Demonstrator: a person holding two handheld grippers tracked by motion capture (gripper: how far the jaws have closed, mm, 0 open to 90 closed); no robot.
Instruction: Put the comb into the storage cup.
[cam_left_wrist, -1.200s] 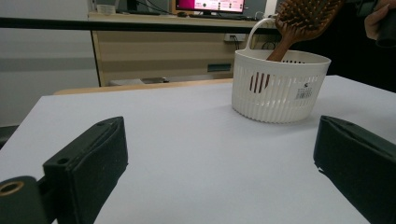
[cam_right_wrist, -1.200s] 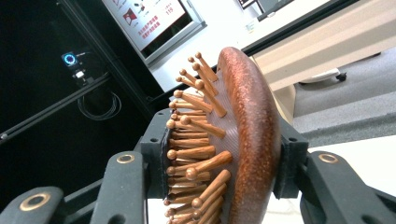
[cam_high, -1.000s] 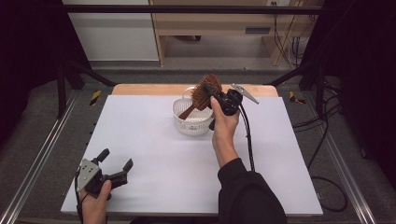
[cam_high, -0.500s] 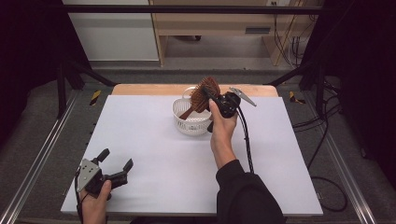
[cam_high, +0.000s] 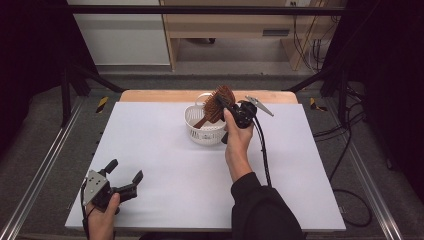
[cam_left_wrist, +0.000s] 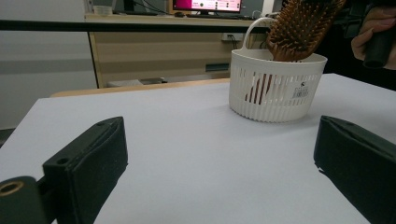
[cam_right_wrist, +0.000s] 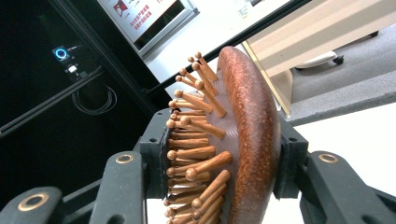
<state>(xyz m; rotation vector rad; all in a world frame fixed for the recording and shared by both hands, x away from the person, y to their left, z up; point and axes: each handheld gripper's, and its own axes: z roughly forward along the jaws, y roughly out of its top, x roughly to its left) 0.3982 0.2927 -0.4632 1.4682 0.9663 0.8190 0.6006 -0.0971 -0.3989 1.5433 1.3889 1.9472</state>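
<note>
So the right tool is clamped on the head of the wooden hairbrush, one jaw on the bristle side and one on the back. The brush hangs tilted just below that tool, handle end already dipped into the white basket. Looks to me like the placing is mostly done; what's left is lowering it a bit and letting go. The left tool sits idle near the surface edge, jaws spread wide with nothing between them, well away from the basket.
</note>
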